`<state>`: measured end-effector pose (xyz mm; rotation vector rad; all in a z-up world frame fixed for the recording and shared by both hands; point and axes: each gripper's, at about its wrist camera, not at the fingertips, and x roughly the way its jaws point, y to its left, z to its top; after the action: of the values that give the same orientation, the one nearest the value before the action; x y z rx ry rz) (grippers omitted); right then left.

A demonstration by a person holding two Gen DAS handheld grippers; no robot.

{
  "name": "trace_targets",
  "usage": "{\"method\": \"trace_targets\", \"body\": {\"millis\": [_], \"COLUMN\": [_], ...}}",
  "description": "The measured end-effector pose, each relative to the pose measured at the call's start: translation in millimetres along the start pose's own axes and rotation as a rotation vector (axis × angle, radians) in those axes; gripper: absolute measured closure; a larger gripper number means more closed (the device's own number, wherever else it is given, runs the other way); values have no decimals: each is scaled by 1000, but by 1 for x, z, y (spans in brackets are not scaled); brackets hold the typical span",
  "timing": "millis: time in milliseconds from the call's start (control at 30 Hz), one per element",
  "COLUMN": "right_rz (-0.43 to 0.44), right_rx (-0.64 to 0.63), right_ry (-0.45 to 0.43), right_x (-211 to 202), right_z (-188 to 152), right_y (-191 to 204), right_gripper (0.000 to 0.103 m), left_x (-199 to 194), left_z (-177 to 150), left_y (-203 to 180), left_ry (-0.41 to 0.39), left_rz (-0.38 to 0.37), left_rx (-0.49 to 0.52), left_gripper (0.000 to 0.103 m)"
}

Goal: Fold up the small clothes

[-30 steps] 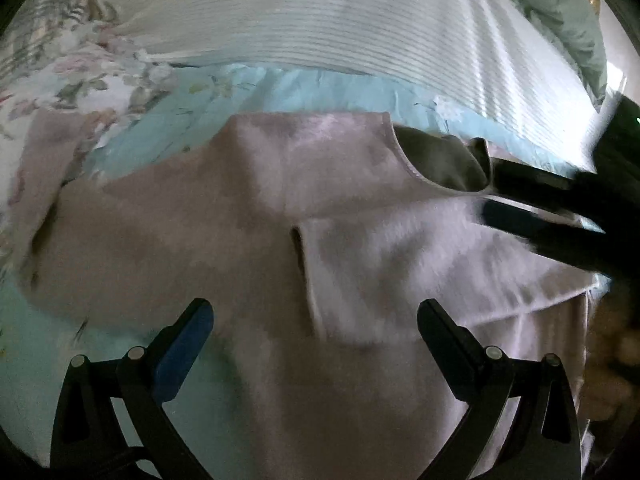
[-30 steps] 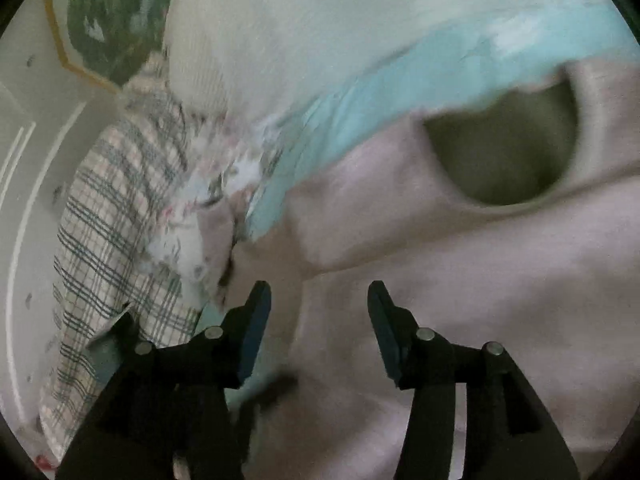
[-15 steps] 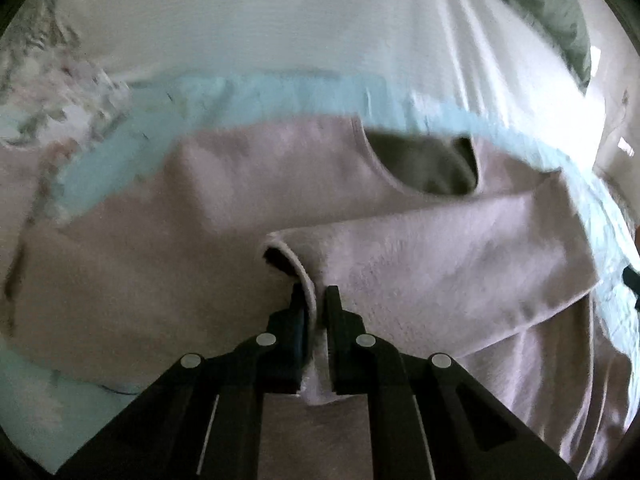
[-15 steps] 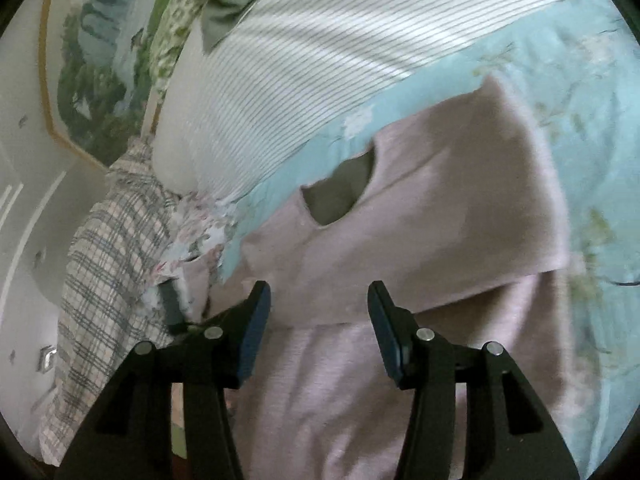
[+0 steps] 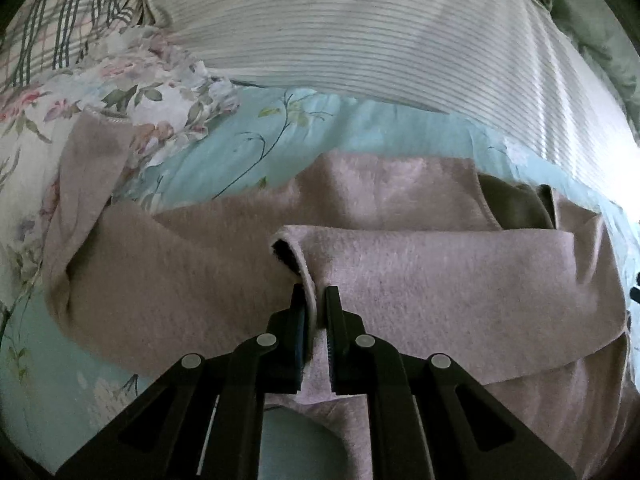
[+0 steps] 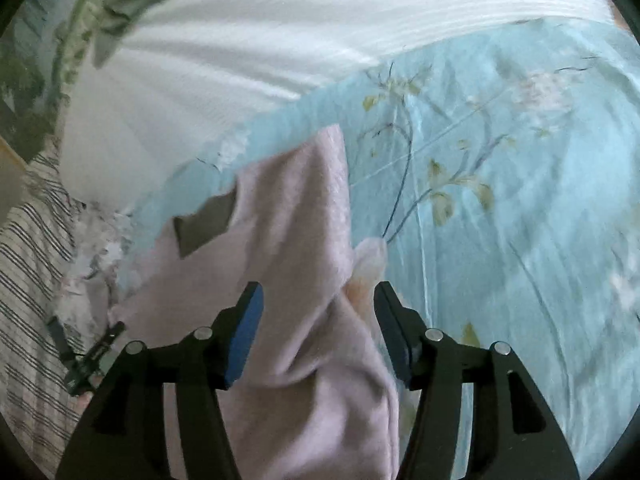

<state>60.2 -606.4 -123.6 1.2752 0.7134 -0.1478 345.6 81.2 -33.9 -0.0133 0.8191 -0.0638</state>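
So the pink fuzzy sweater (image 5: 400, 280) is lying flat on the bed, on top of a light blue floral sheet (image 5: 248, 140). In the left wrist view its body runs roughly side to side, with the neck opening (image 5: 516, 208) facing the striped white pillow (image 5: 380, 32) at the far side. One sleeve (image 5: 440, 264) is folded across the chest, long axis left to right, cuff pointing left. The other sleeve (image 5: 84, 168) sticks out to the left and bends up toward the floral fabric (image 5: 132, 76).

The left gripper (image 5: 316, 300) has its fingers pinched nearly together on the cuff edge of that folded sleeve, cloth squeezed between the pads.

In the right wrist view the right gripper (image 6: 318, 300) sits with fingers spread wide, sweater fabric (image 6: 296, 240) lying between them but not clamped. It's blurry there, so I can't tell if either pad touches the cloth. The sweater there runs diagonally up and left, and a plaid cloth (image 6: 28, 280) lies off to the left.
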Motion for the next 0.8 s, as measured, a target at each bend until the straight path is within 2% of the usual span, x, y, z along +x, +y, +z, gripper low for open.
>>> {"method": "trace_targets", "body": {"millis": [67,167,200,233,267,333,433,533,600,633,733,800], "right_rz": [-10,28,35,36,34,34,-17,-32,-75,-89,-175,-102], "right_rx": [-9,-18,-29,-50,-66,-66,-95,-75,-65,-53,-55,-108], "right_ry": [43,85,85,82,89,56,-38,12,70,68,-39,-72], "right_x": [24,58,68,72,75,70,47,64,80,79,51,36], "right_z": [12,25,29,31,34,46,69,79,75,73,62,50], "right_y": [-4,-13,-16,-14,-11,-35,-47,-64,-74,-76,-62,-40], "right_gripper": [44,44,52,69,92,92,95,95,91,89,84,83], "left_x": [1,3,3,3,1,-4,-7,3,11,13,15,16], "left_z": [0,-2,-2,-2,-2,-1,1,-1,-5,-6,-9,-10], "left_y": [3,3,0,-3,-10,-18,-30,-44,-44,-42,-37,-39], "left_ry": [1,9,15,18,14,5,0,15,39,46,56,58], "left_rz": [3,-4,-7,-7,-9,-27,-82,-62,-54,-53,-64,-59], "left_rx": [-33,-57,-48,-35,-13,5,20,42,30,25,25,39], "left_gripper": [96,96,96,96,96,96,96,96,96,96,96,96]}}
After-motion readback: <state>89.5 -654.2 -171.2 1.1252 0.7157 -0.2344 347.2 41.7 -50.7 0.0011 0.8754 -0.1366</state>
